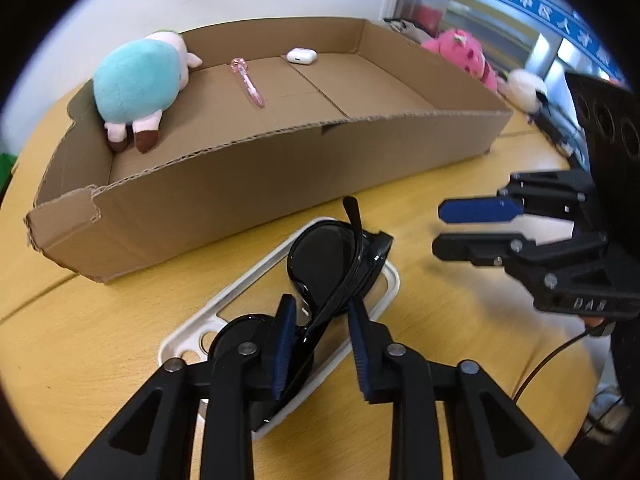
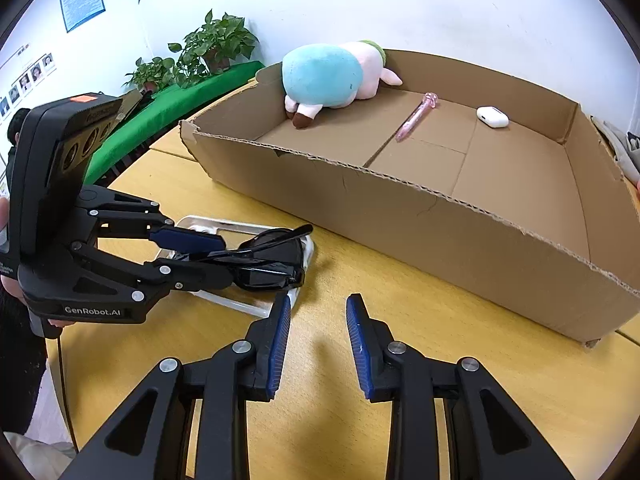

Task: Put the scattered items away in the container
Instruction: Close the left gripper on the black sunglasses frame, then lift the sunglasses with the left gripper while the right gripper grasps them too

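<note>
Black sunglasses (image 1: 336, 260) lie folded on a white phone case (image 1: 240, 312) on the yellow table, in front of the cardboard box (image 1: 248, 184). My left gripper (image 1: 320, 320) is open, its fingers on either side of the sunglasses; it also shows in the right wrist view (image 2: 224, 256). My right gripper (image 2: 318, 320) is open and empty above the table; it also shows in the left wrist view (image 1: 438, 228). In the box (image 2: 440, 216) lie a blue-and-pink plush (image 2: 328, 80), a pink pen (image 2: 416, 120) and a white earbud case (image 2: 492, 117).
A pink plush (image 1: 460, 52) and a white plush (image 1: 524, 84) sit behind the box on the right. Potted plants (image 2: 208, 52) and a green surface (image 2: 168, 112) stand beyond the table at the left. A black cable (image 1: 548, 360) hangs at the right.
</note>
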The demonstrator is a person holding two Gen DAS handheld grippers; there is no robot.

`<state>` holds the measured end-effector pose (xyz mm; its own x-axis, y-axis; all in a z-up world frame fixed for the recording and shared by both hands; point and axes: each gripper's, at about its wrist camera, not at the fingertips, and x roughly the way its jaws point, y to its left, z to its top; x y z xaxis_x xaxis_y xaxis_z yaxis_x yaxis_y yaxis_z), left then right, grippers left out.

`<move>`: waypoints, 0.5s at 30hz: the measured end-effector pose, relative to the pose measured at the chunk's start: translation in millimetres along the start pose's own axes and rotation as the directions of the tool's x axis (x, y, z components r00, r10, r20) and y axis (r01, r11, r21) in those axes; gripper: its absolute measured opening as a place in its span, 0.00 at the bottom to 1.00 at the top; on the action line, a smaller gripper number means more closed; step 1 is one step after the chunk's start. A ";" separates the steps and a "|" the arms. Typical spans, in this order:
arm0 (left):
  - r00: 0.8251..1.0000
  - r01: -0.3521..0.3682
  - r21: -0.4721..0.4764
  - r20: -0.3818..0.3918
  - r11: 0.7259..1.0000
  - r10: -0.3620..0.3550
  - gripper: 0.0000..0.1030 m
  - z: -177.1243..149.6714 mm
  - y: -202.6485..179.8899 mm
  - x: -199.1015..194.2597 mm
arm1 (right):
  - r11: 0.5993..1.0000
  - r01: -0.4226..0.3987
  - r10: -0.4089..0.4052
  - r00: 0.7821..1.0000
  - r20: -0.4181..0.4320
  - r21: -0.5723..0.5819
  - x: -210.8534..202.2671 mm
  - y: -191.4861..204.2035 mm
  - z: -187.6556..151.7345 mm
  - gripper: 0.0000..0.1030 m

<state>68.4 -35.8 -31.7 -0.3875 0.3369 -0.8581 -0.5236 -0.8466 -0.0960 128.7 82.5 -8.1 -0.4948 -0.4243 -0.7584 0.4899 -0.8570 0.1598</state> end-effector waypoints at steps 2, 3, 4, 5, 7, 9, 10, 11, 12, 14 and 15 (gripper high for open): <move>1.000 0.004 0.023 -0.016 1.000 -0.003 0.16 -1.5 -3.2 0.3 | 1.000 -0.003 0.003 1.000 -0.001 0.007 0.2 -2.1 -0.6 0.30; 1.000 0.005 0.032 -0.028 0.999 -0.004 0.13 -2.2 -4.2 1.2 | 1.000 -0.004 0.004 1.000 -0.002 0.010 0.8 -2.8 -0.6 0.31; 0.999 0.004 0.037 -0.038 0.999 -0.002 0.09 -2.3 -4.4 2.7 | 1.000 -0.005 0.005 1.000 -0.003 0.014 1.4 -3.6 -0.8 0.31; 0.999 0.001 0.039 -0.049 0.999 0.001 0.07 -2.3 -5.3 4.4 | 1.000 -0.008 0.008 1.000 -0.004 0.017 1.9 -4.2 -1.1 0.31; 0.998 -0.003 0.042 -0.058 0.999 0.005 0.07 -1.1 -7.6 5.1 | 1.000 -0.014 0.014 1.000 -0.003 0.022 2.4 -4.8 -2.0 0.31; 0.999 -0.009 0.036 -0.050 0.999 0.010 0.07 1.7 -9.7 2.3 | 1.000 -0.018 0.018 1.000 -0.001 0.023 2.0 -4.9 -2.7 0.31; 0.999 -0.003 0.025 -0.040 1.000 0.004 0.07 4.3 -10.5 -0.7 | 0.999 -0.021 0.021 1.000 0.001 0.024 1.4 -5.2 -3.3 0.31; 0.999 0.005 0.017 -0.032 1.000 -0.005 0.07 7.6 -12.2 -4.2 | 0.999 -0.023 0.023 1.000 0.002 0.028 0.5 -6.2 -4.0 0.31; 1.000 0.013 0.018 -0.021 1.000 -0.012 0.07 11.6 -15.7 -8.6 | 0.999 -0.026 0.026 1.000 0.005 0.034 -0.5 -7.8 -4.5 0.31; 0.999 0.032 0.028 0.011 0.999 -0.032 0.07 21.1 -26.0 -19.9 | 0.998 -0.037 0.036 0.999 0.011 0.052 -2.7 -12.1 -5.6 0.31; 0.999 0.044 0.036 0.025 0.998 -0.045 0.07 25.6 -32.0 -24.5 | 0.997 -0.046 0.045 0.999 0.015 0.069 -4.6 -15.5 -6.5 0.31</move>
<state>75.2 -6.4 5.4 -0.3823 0.3844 -0.8403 -0.5669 -0.8157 -0.1152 128.1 99.6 -11.2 -0.4829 -0.4672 -0.7406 0.4619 -0.8544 0.2378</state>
